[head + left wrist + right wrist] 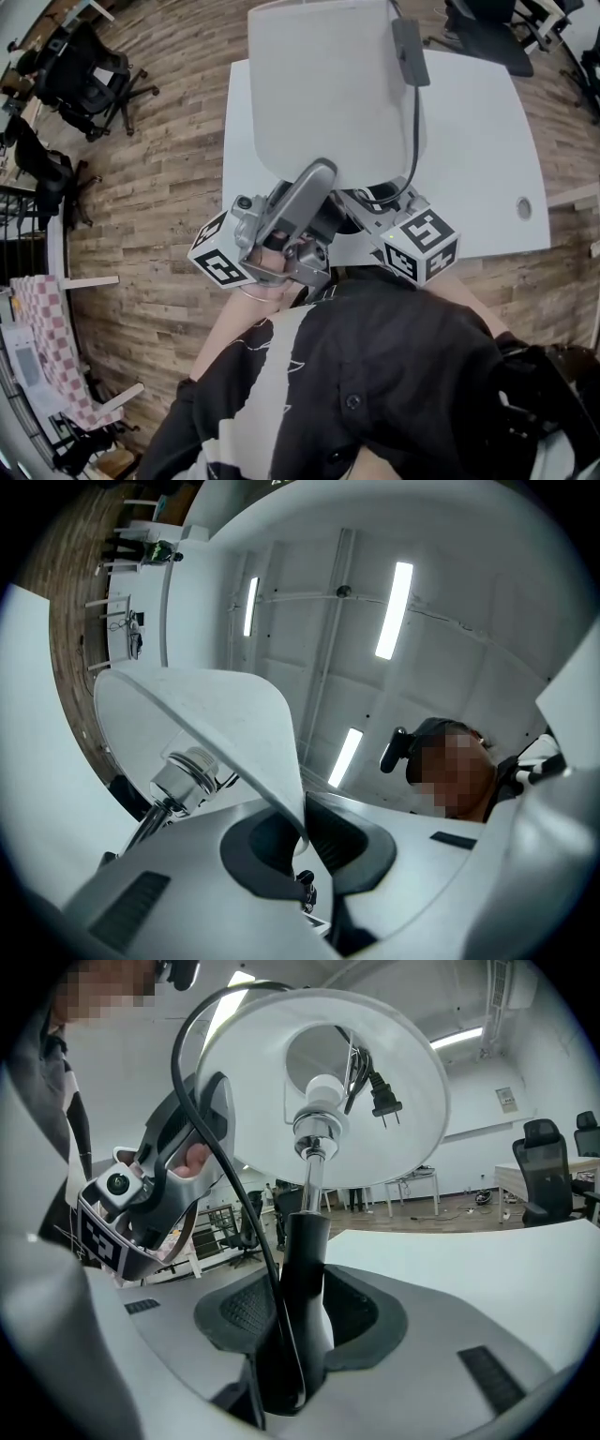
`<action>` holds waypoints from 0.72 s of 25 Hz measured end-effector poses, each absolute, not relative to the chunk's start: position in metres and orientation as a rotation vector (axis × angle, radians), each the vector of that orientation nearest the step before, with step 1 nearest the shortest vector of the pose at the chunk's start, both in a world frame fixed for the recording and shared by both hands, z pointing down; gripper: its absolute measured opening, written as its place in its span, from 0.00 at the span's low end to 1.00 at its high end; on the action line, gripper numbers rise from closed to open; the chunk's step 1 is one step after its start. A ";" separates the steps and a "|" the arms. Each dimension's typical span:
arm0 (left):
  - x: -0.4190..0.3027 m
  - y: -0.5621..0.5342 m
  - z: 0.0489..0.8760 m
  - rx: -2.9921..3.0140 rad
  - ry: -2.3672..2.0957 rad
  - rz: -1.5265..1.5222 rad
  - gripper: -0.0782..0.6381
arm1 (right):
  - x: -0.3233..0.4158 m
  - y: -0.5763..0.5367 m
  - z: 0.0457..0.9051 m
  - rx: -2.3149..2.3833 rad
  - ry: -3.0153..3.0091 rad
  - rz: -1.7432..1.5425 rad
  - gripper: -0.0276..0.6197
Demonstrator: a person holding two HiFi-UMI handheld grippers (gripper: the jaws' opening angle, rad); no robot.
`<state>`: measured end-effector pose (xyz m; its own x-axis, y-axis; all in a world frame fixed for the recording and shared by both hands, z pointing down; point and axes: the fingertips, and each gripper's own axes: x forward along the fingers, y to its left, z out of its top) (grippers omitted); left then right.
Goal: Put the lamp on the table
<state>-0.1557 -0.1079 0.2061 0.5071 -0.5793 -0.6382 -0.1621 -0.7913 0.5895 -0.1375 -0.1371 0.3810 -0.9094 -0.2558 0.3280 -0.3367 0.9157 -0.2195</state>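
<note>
The lamp has a white shade point(328, 84), a chrome socket point(187, 771) and a black stem point(302, 1269). It hangs tilted above the white table point(478, 141), with its black cord and plug point(380, 1096) draped over the shade. My left gripper point(302, 841) is shut on the thin lower rim of the shade point(234, 724). My right gripper point(298, 1321) is shut on the black stem, with the cord pinched alongside it. In the head view both grippers, left point(314, 183) and right point(361, 202), sit close together under the shade, over the table's near edge.
The table has a round cable hole point(523, 208) near its right corner. Black office chairs point(89, 70) stand on the wood floor at the left and behind the table point(487, 33). A checkered cloth point(47, 323) lies at the far left. The person's dark sleeve point(375, 375) fills the foreground.
</note>
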 end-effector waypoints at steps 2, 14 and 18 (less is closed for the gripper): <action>-0.161 -0.113 0.209 2.284 -0.636 -1.224 0.14 | -0.143 -0.142 0.384 0.414 -2.783 0.398 0.29; -0.184 -0.143 0.233 2.213 -0.792 -1.241 0.13 | -0.166 -0.172 0.408 0.300 -2.792 0.490 0.28; -0.190 -0.150 0.241 2.194 -0.835 -1.243 0.13 | -0.175 -0.182 0.417 0.282 -2.805 0.504 0.28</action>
